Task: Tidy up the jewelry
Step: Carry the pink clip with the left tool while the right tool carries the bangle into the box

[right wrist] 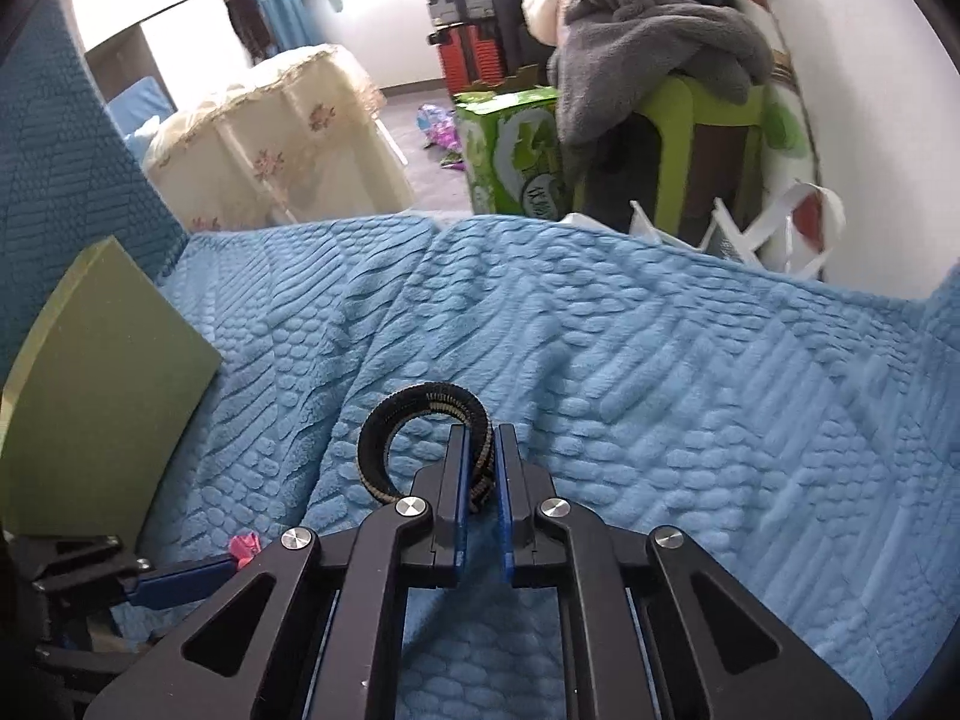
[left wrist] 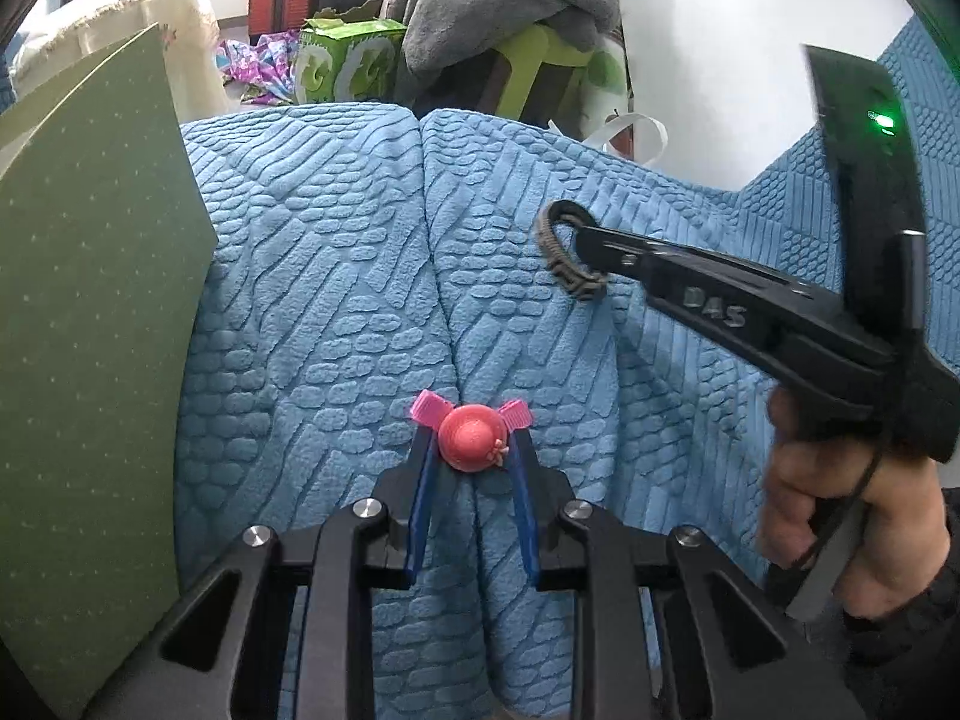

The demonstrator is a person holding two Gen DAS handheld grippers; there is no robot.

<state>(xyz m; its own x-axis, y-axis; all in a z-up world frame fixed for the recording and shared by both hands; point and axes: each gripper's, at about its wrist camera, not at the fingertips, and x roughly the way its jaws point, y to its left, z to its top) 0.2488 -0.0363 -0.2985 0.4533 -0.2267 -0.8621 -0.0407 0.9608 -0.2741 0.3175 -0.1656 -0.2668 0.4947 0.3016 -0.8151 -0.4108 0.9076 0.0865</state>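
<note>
Blue pads of the left claw (left wrist: pixel 469 438) are closed around a pink hat-shaped hair clip (left wrist: pixel 472 437) on the blue blanket (left wrist: pixel 312 276). A black beaded bracelet (right wrist: pixel 420 438) is pinched tight in the right claw (right wrist: pixel 480 468). Both should be lifted slowly so nothing slips, then set by the green board (left wrist: pixel 90 324).

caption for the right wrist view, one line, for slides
Right gripper shut on a black-and-tan bracelet over the blue quilted cover, green board at left.
</note>
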